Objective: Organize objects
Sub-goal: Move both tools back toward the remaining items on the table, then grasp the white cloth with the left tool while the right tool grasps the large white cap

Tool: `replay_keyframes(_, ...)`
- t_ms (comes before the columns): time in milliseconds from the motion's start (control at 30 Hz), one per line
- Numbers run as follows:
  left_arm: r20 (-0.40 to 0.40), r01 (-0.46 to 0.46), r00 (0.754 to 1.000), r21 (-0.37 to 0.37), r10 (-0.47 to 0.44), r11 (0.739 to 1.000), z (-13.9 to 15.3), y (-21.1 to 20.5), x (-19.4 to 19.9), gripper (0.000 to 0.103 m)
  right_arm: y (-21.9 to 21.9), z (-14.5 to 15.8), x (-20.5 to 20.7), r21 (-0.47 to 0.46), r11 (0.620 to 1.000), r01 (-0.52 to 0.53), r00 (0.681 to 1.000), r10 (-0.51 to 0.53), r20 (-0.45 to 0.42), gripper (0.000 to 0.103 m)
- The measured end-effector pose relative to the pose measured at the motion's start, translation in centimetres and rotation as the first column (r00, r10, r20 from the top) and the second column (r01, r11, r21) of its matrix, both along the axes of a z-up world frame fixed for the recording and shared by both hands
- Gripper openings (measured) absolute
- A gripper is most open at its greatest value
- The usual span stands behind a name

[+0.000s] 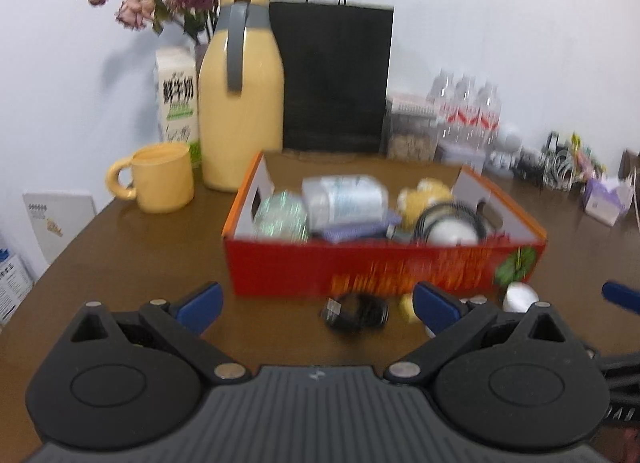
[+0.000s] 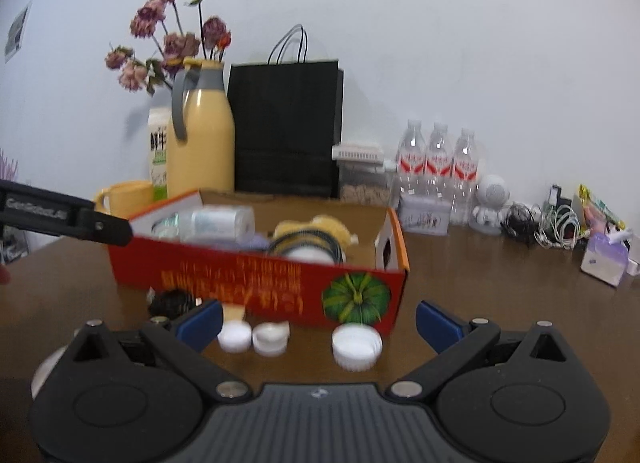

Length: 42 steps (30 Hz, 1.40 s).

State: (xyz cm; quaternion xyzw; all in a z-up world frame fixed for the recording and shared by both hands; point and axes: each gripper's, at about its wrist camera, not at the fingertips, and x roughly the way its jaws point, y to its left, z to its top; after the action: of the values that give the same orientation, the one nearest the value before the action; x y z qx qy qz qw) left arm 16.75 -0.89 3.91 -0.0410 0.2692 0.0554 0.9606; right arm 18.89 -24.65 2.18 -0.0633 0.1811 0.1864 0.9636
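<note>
Surface: brown table (image 1: 120,263), red box (image 1: 360,267) mid-frame.
Left gripper (image 1: 318,305): wide, empty.
Right gripper (image 2: 319,321): wide, empty.
Advice: straddle white cap (image 2: 357,346) squarely before closing.

We note both wrist cameras sit low over the table, facing the red box (image 1: 384,263) (image 2: 256,275) at close range; left views it head-on, right from its right corner. Both share it.

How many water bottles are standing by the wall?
3, in a row right of the black bag: left, middle, right. More may be hidden.
</note>
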Motion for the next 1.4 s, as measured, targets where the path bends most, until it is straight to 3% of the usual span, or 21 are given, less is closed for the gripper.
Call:
replay_keyframes(233,-0.123,0.021,0.992,0.014,-0.019,1.000,-2.8,-0.8,-2.4,0.103,-1.0,-1.4,-0.6,-0.021,1.000,0.013,0.998,-0.014,-0.066,0.103)
replay_keyframes(600,-0.226,0.044,0.973,0.025,-0.037,0.999,-5.6,-2.6,-3.1,0.103,-1.2,-1.9,-0.2,-0.020,1.000,0.022,0.994,-0.024,-0.111,0.103)
replay_keyframes(800,-0.195,0.049,0.980,0.039,-0.040,0.998,-6.2,-3.9,-3.4,0.103,-1.4,-2.2,0.4,-0.017,0.999,0.048,0.988,-0.050,-0.147,0.103)
replay_keyframes(933,-0.159,0.066,0.985,0.031,-0.060,0.997,-5.8,-4.1,-3.8,0.075,-1.4,-2.3,0.5,-0.015,0.999,0.047,0.987,-0.049,-0.153,0.103)
replay_keyframes(967,-0.157,0.069,0.985,0.023,-0.065,0.997,-5.7,-4.1,-3.9,0.072,-1.4,-2.3,0.5,-0.015,0.999,0.047,0.987,-0.049,-0.155,0.103)
replay_keyframes(1400,-0.066,0.081,0.994,-0.016,-0.082,0.997,-3.6,-3.4,-4.3,0.069,-1.6,-2.4,0.8,-0.014,0.998,0.061,0.982,-0.062,-0.177,0.103)
